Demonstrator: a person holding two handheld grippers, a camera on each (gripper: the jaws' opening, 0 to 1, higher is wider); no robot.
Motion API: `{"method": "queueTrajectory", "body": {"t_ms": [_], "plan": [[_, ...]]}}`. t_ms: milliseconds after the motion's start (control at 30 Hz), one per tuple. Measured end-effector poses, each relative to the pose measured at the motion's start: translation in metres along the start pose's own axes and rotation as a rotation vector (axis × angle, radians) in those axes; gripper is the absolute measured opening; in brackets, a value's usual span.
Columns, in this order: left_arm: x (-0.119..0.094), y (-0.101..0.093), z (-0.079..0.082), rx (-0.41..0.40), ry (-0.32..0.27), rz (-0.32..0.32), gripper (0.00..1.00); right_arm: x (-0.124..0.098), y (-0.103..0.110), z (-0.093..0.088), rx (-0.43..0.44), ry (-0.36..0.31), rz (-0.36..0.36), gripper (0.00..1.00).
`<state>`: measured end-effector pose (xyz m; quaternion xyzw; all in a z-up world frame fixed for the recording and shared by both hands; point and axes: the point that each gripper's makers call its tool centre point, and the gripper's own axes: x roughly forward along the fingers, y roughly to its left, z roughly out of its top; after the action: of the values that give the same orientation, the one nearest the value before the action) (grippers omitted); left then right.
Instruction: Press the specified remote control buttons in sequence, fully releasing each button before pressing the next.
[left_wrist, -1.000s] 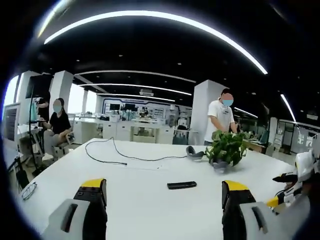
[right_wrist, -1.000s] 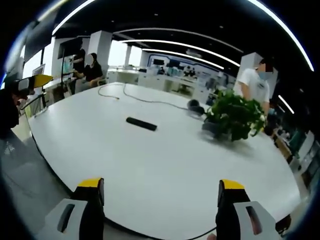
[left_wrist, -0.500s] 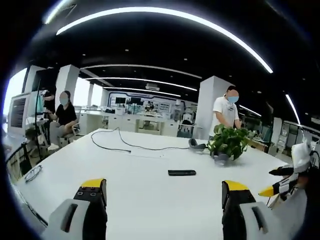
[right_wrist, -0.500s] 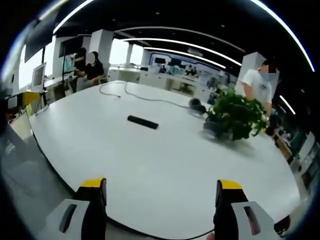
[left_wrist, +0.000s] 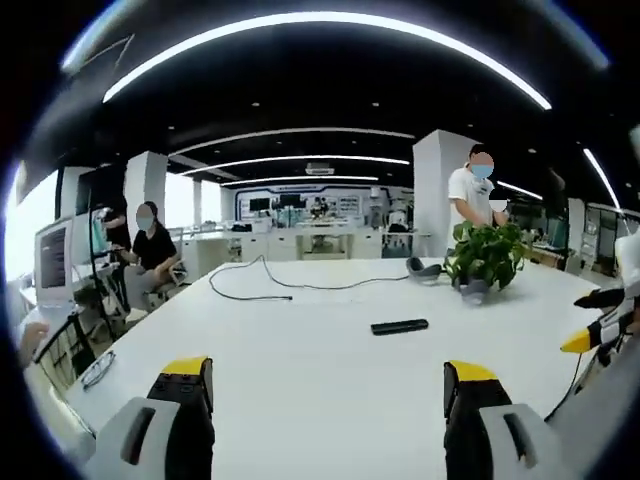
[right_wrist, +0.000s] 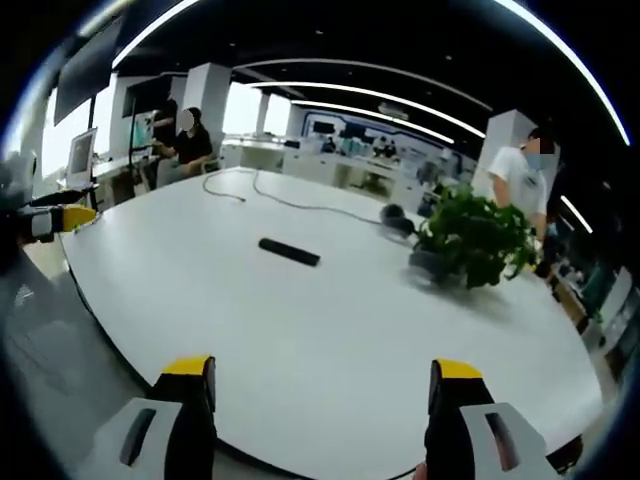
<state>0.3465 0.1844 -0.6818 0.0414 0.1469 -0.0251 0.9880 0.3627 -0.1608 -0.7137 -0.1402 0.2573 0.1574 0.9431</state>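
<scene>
black remote control (left_wrist: 399, 326) (right_wrist: 289, 252) flat on a white table (left_wrist: 300, 370) (right_wrist: 330, 350), well beyond both grippers, untouched. left gripper (left_wrist: 328, 395) jaws wide apart, holding nothing. right gripper (right_wrist: 325, 390) jaws likewise spread and empty. potted plant (left_wrist: 484, 256) (right_wrist: 470, 240) and a black cable (left_wrist: 290, 290) farther along the table.

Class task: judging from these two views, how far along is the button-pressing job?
Nothing looks done: the remote lies untouched on the table, far from both grippers. In hand: the left gripper and right gripper hover open and empty at the table's edge. Left: reaching the remote and every press.
</scene>
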Motion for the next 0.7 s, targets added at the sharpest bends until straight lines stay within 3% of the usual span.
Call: {"method": "queueTrajectory", "body": {"t_ms": [167, 700], "plan": [[-0.001, 0.003, 0.003, -0.044, -0.022, -0.006, 1.0, -0.002, 0.006, 0.007, 0.005, -0.045, 0.025, 0.88], [0.0, 0.006, -0.004, -0.046, -0.012, -0.024, 1.0, -0.001, 0.007, 0.007, 0.008, -0.038, 0.03, 0.86]]}}
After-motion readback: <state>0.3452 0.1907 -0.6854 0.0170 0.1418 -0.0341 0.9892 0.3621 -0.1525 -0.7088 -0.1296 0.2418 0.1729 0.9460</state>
